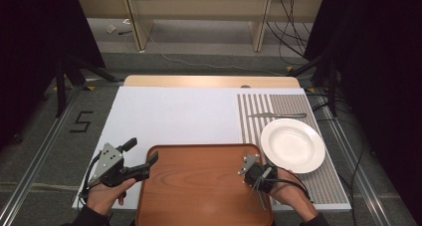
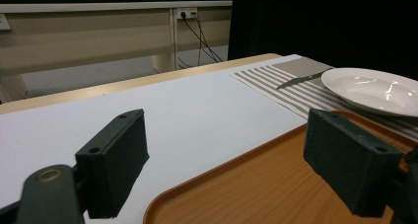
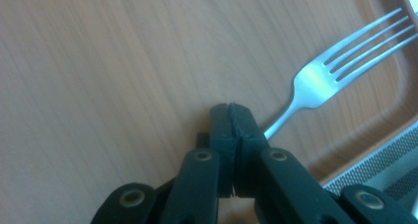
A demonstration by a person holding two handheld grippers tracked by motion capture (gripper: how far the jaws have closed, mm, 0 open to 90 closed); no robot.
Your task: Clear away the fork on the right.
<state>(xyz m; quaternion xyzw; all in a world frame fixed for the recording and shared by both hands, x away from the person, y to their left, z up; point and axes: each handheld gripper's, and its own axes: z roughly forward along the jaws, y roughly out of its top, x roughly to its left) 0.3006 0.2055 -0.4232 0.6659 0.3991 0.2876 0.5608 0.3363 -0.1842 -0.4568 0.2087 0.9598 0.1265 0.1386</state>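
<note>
My right gripper is shut on the handle of a metal fork, over the right part of a wooden tray. The fork's tines point towards the tray's right rim. My left gripper stands open at the tray's left edge, with nothing between its jaws. A white plate lies on a striped placemat to the right of the tray. Beyond the plate lies a knife.
The tray sits at the near edge of a white table cover. The placemat runs along the table's right side. Beyond the table are a grey floor with cables and wooden furniture legs.
</note>
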